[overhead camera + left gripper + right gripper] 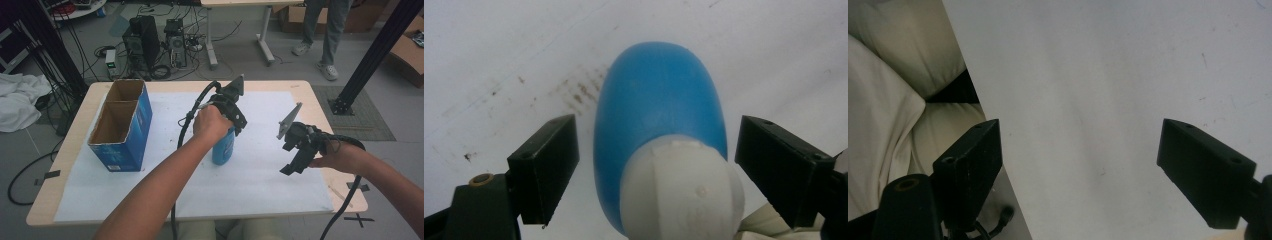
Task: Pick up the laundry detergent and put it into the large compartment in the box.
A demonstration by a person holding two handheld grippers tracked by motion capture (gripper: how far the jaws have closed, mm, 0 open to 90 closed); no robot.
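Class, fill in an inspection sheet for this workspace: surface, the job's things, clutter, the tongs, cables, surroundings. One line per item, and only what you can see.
Surface: wooden table covered by a white sheet; faint brown specks on the sheet in the left gripper view.
Job's things: blue bottle with white cap, upright mid-table; open blue cardboard box with two compartments at the left, nothing seen inside.
Clutter: nothing seen on the sheet.
Tongs: left tongs open, jaws either side of the bottle, not touching; right tongs open, above bare sheet.
Cables: one black cable trails from each tool.
Surroundings: computer towers, floor wiring, a standing person's legs, white cloth.
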